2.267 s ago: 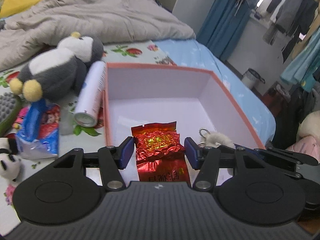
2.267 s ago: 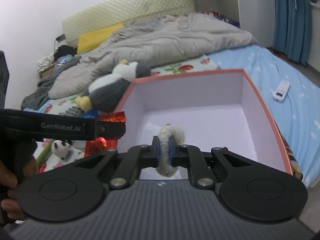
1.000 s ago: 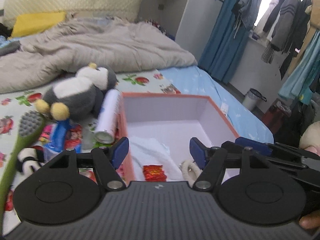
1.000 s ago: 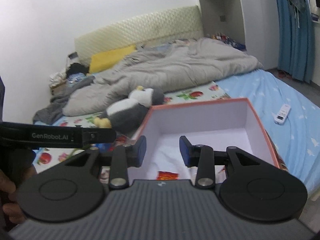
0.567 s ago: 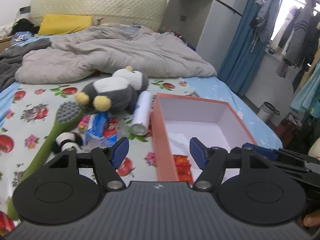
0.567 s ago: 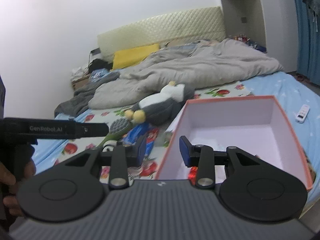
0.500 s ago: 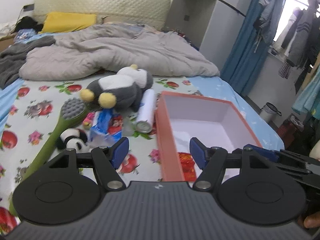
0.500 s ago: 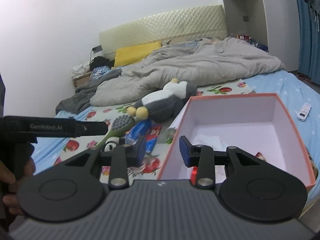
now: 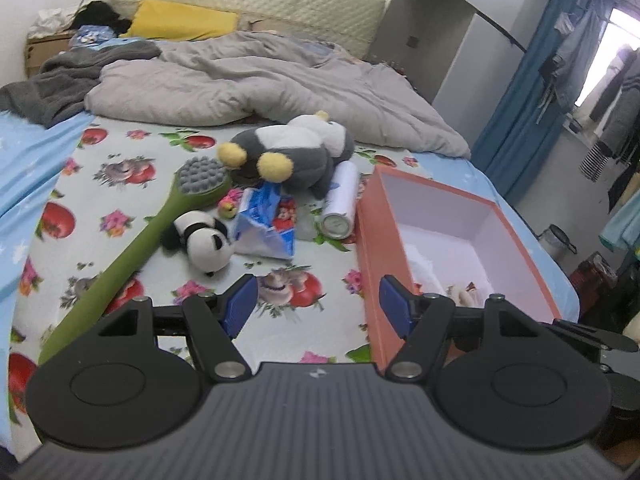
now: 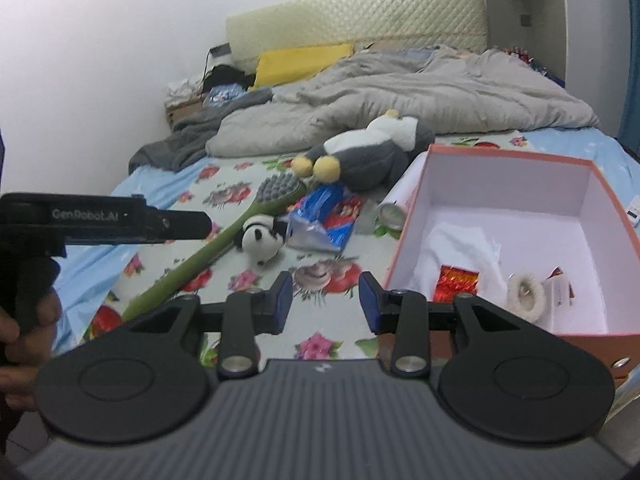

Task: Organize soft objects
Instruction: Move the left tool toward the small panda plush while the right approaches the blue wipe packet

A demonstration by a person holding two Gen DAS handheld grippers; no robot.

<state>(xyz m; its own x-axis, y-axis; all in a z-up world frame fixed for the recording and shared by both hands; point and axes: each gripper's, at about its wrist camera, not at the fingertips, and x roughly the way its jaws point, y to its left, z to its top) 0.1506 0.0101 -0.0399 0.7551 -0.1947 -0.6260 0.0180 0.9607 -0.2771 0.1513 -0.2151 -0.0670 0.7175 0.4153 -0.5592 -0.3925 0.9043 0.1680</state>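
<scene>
While both claws hang over the flowered bed sheet (image 9: 120, 168), neither has anything between its blue pads. At the bottom of the left wrist view, the left claw (image 9: 313, 305) stands wide apart, its right pad in front of the near left wall of the orange box (image 9: 380, 248). At the bottom of the right wrist view, the right claw (image 10: 325, 301) is also apart, though narrower, with only the sheet showing in the gap. At the left edge of that view the other tool's black body juts in, held by a hand (image 10: 24, 320) at lower left.

Just past the pads, in the right half of both views, the box sits open on the bed. Inside it, seen from the right wrist, lie a white cloth (image 10: 460, 248), a red foil packet (image 10: 458, 283) resting on the cloth, a small white fluffy ring (image 10: 525, 292) to the right of it, and a small card at the right wall.

Left of the box, in mid-frame, a small panda plush (image 9: 204, 240) lies beside the handle of a long green brush (image 9: 132, 248), whose grey head points up-frame. A blue and red snack bag (image 9: 266, 220) lies between the panda and a white canister (image 9: 340, 204) that lies along the box's left wall. Farther up, a grey and white penguin plush (image 9: 292, 152) lies on its side, touching the bag and the canister.

Beyond it, across the upper frame, sprawl a beige quilt (image 9: 260, 84), a grey blanket (image 9: 68, 84) at upper left, and a yellow pillow (image 9: 184, 24) against the padded headboard.
</scene>
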